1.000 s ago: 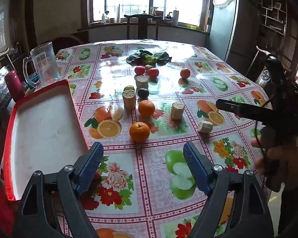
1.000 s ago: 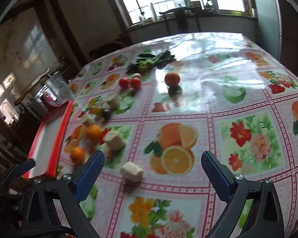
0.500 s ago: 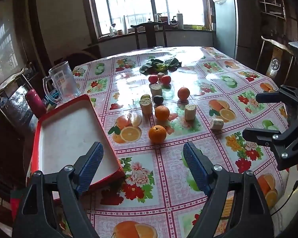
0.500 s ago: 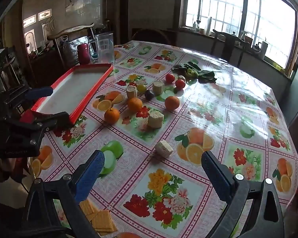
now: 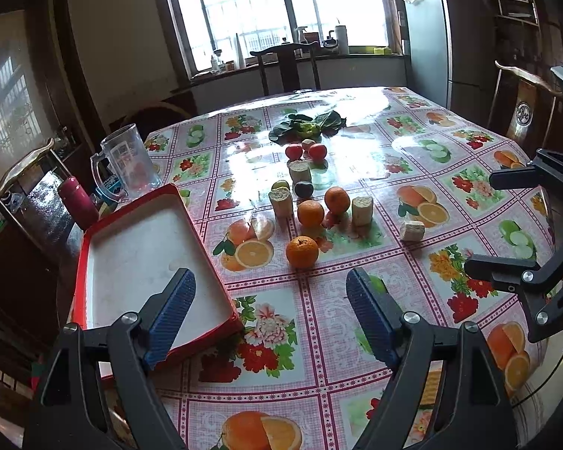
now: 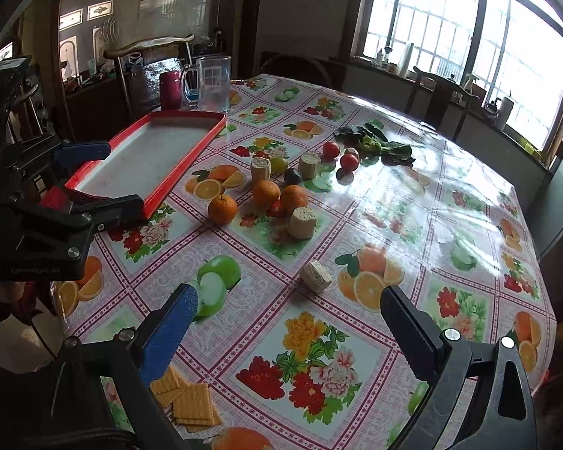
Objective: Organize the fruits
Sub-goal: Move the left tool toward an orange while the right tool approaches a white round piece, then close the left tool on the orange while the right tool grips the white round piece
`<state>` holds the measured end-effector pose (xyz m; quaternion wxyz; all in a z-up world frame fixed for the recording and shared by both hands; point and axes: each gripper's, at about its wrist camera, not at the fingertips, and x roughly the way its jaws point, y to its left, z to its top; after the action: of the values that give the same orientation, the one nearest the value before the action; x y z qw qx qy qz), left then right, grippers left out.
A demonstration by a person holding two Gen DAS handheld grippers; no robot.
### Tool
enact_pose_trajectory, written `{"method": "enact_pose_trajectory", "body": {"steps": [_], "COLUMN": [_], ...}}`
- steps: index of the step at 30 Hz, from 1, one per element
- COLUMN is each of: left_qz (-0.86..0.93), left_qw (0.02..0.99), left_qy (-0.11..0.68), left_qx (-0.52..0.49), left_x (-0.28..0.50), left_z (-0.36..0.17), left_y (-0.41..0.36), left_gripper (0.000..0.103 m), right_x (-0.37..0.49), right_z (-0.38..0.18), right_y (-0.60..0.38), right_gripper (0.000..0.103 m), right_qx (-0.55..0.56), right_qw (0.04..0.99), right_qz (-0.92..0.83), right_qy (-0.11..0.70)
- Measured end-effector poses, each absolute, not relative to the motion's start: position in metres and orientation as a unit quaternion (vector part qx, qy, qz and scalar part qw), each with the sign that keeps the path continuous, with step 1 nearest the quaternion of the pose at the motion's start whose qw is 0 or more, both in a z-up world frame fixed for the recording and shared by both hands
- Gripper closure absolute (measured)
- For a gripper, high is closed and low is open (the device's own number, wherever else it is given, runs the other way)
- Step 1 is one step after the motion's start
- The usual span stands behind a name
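Three oranges lie mid-table; the nearest orange is in front of the other two. Two red tomatoes, a dark plum, a green fruit and several pale cut stalk pieces lie around them. A red-rimmed white tray sits at the table's left edge, holding nothing. My left gripper is open above the near table. My right gripper is open over the near right side and also shows in the left wrist view.
A glass jug and a red bottle stand behind the tray. Green leaves lie at the far middle. Crackers lie near the front edge. Chairs surround the flowered tablecloth.
Both grippers have pulled back and risen, so more of the table and tray shows. The right gripper has swung round to face the table from the near right. Nothing was picked up.
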<state>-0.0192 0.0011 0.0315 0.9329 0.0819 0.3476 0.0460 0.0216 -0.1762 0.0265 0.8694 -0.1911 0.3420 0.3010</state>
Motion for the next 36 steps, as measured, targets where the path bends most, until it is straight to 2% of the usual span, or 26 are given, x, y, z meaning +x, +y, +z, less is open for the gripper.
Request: {"method": "enact_pose_trajectory", "body": {"steps": [19,22,27,29,32,36], "left_qz": [0.031,0.023,0.009,0.005,0.0,0.0], "left_qw": [0.921,0.916,0.904,0.901,0.897,0.892], "left_qy": [0.385,0.4,0.427,0.433,0.442,0.453], "left_qx": [0.048,0.03,-0.001,-0.003,-0.003,0.001], "left_x": [-0.005,0.005,0.035,0.046,0.06,0.077], "left_z": [0.015,0.004,-0.014,-0.019,-0.026,-0.033], "left_y": [0.006,0.01,0.019,0.02,0.021,0.024], "left_gripper": [0.02,0.02,0.021,0.03,0.037,0.038], "right_x": [0.04,0.053,0.078,0.087,0.098,0.109], "right_z": [0.008,-0.001,-0.02,-0.026,-0.032,-0.037], "right_y": [-0.177,-0.176,-0.171,-0.168,-0.167,-0.166], "right_gripper": [0.005,0.009,0.023,0.025,0.03,0.031], "right_qx": [-0.175,-0.166,-0.155,-0.153,-0.152,-0.15], "right_qw": [0.858,0.851,0.842,0.839,0.836,0.834], "right_qz": [0.315,0.319,0.314,0.313,0.31,0.31], "right_qy": [0.367,0.382,0.41,0.418,0.426,0.431]}}
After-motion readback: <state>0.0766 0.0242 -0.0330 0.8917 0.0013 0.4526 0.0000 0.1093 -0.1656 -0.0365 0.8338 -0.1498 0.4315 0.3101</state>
